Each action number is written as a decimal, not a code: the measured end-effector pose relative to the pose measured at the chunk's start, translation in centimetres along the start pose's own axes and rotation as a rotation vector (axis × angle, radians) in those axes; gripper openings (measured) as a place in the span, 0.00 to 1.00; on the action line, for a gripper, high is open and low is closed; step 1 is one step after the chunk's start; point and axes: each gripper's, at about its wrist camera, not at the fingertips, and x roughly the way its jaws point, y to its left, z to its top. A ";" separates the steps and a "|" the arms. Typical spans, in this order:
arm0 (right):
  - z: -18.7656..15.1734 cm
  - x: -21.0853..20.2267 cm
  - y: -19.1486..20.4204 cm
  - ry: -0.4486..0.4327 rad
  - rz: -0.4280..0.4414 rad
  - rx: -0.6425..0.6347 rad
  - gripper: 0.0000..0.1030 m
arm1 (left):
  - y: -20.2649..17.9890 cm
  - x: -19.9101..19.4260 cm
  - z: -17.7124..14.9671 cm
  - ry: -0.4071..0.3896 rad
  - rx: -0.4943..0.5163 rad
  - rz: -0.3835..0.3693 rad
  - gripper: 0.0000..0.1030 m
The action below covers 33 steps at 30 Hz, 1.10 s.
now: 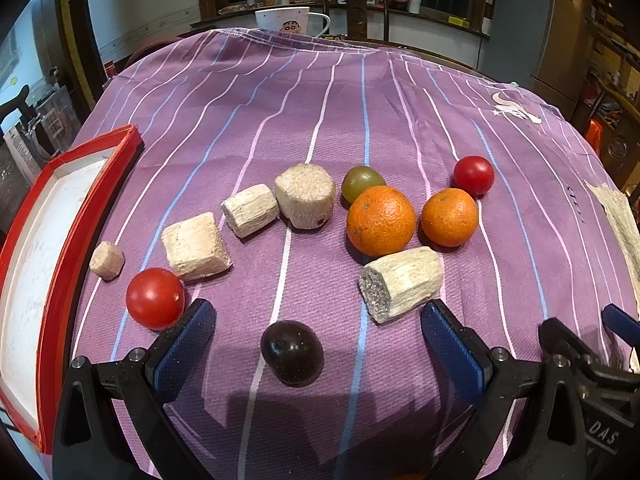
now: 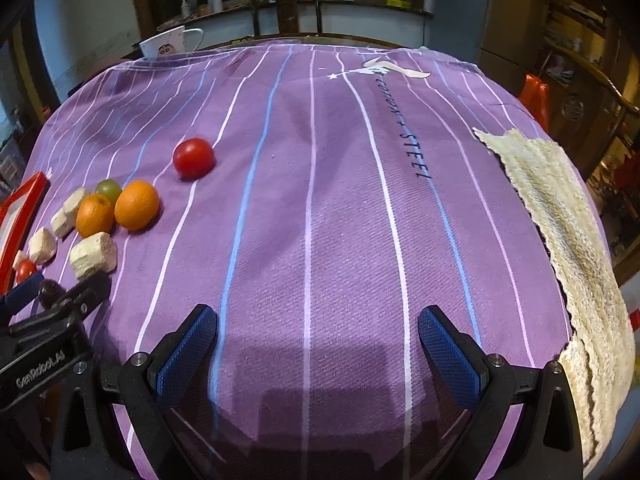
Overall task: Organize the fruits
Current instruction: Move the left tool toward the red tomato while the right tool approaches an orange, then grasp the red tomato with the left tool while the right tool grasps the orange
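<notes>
My left gripper [image 1: 318, 316] is open over the purple striped cloth, with a dark purple tomato [image 1: 292, 352] lying between its blue pads, untouched. A red tomato [image 1: 155, 298] sits by the left pad. Ahead lie two oranges [image 1: 380, 220] [image 1: 449, 217], a green tomato [image 1: 362, 182], a far red tomato [image 1: 473, 175] and several pale sugarcane chunks [image 1: 402, 282]. A red-rimmed white tray [image 1: 60, 216] lies at the left. My right gripper [image 2: 318, 316] is open and empty over bare cloth; the fruit group [image 2: 136, 205] is to its left.
A woven beige mat [image 2: 560, 220] lies along the cloth's right edge. A white cartoon mug [image 1: 286, 20] stands at the table's far edge, with a wooden chair [image 1: 356, 12] behind it. The left gripper's body [image 2: 48, 332] shows at the lower left of the right wrist view.
</notes>
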 end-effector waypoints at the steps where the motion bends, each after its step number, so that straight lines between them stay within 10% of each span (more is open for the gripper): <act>1: 0.0 0.0 -0.1 0.004 0.004 -0.013 1.00 | -0.2 0.0 0.1 0.012 0.000 -0.002 1.00; 8: 0.5 0.5 -0.2 0.061 0.018 -0.041 1.00 | 1.2 -1.3 0.6 0.122 -0.059 -0.108 0.90; 19: 0.4 -0.3 -0.2 0.078 -0.001 0.025 1.00 | 10.0 -8.9 0.9 -0.004 -0.147 0.116 0.90; 33: -0.5 -5.1 7.5 0.015 0.181 -0.152 0.95 | 13.1 -9.9 0.5 -0.009 -0.138 0.056 0.89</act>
